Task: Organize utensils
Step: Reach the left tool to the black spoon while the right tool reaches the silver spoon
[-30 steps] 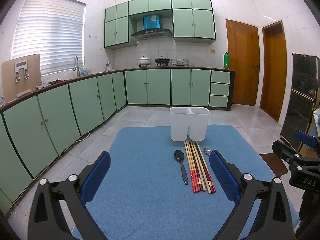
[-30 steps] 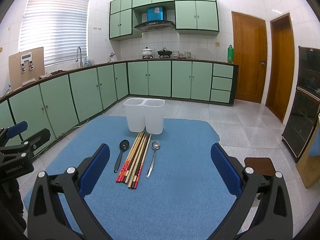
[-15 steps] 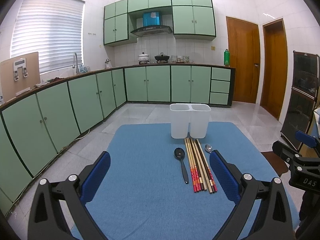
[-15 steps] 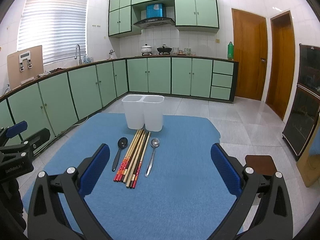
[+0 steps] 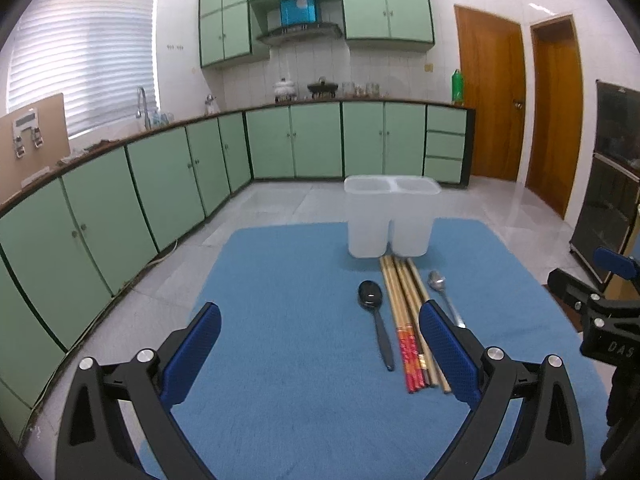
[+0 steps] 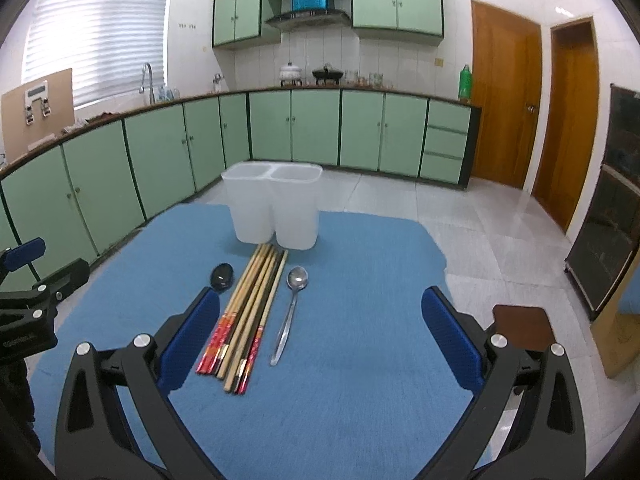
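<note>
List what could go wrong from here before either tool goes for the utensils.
1. The chopsticks lie packed side by side; closing on one pair may drag or scatter its neighbours.
2. The silver spoon and black spoon lie flat on the blue mat, so fingers could slip off their thin handles.
3. The white two-compartment holder looks light; a long utensil dropped in at a slant might tip it.
</note>
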